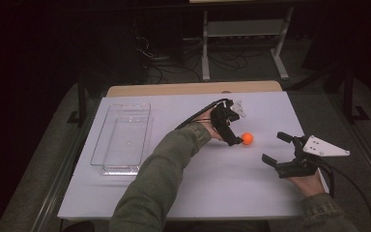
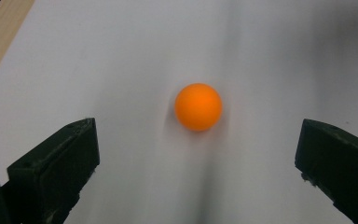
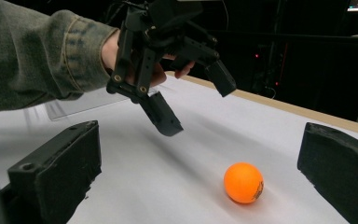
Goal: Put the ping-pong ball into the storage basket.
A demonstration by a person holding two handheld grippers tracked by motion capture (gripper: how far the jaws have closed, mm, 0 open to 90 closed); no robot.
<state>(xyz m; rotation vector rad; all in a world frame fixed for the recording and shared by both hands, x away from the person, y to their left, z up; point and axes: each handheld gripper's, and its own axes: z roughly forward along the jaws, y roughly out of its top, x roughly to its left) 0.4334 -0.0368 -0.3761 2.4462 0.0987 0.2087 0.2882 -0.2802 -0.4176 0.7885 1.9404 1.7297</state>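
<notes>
Both forearms are clad in olive-green sleeves with stitched cuffs; the left gripper [image 1: 235,131] and right gripper [image 1: 276,147] are built of black blocky jaws with small screw holes; a black cable is trailed from each; grey triangular plates are mounted on top.

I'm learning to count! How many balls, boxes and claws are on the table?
Orange ball: 1
Clear box: 1
Claws: 2, the left claw and the right claw, both open
Total: 4
</notes>
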